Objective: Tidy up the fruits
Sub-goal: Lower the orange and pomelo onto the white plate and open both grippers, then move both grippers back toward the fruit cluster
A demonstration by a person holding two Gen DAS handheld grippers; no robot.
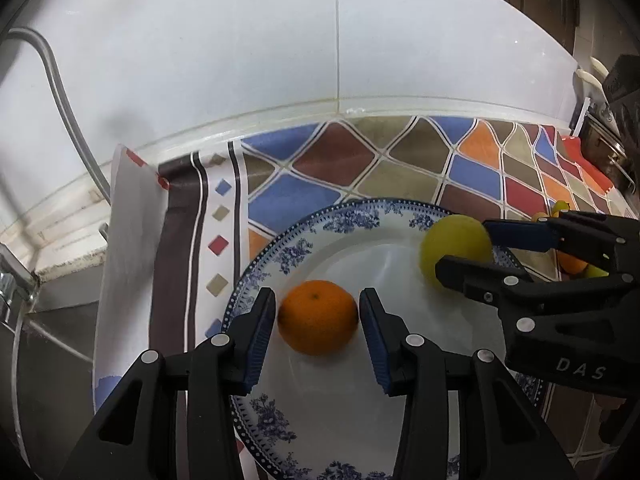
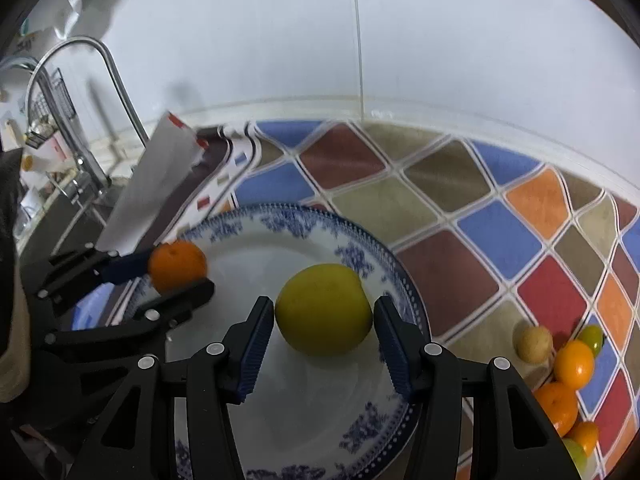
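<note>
Between our left gripper point(image 1: 318, 316) pads an orange point(image 1: 317, 317) rests on the plate point(image 1: 280, 240), jaws slightly apart; right gripper point(image 2: 324, 316) brackets a lemon point(image 2: 323, 309), contact unclear

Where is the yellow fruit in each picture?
Left wrist view: yellow fruit at right, on the far side of the plate, between the right hand-held gripper's fingers.
Right wrist view: yellow fruit in the middle, low.
Shared landmark: the orange on the same plate.
</note>
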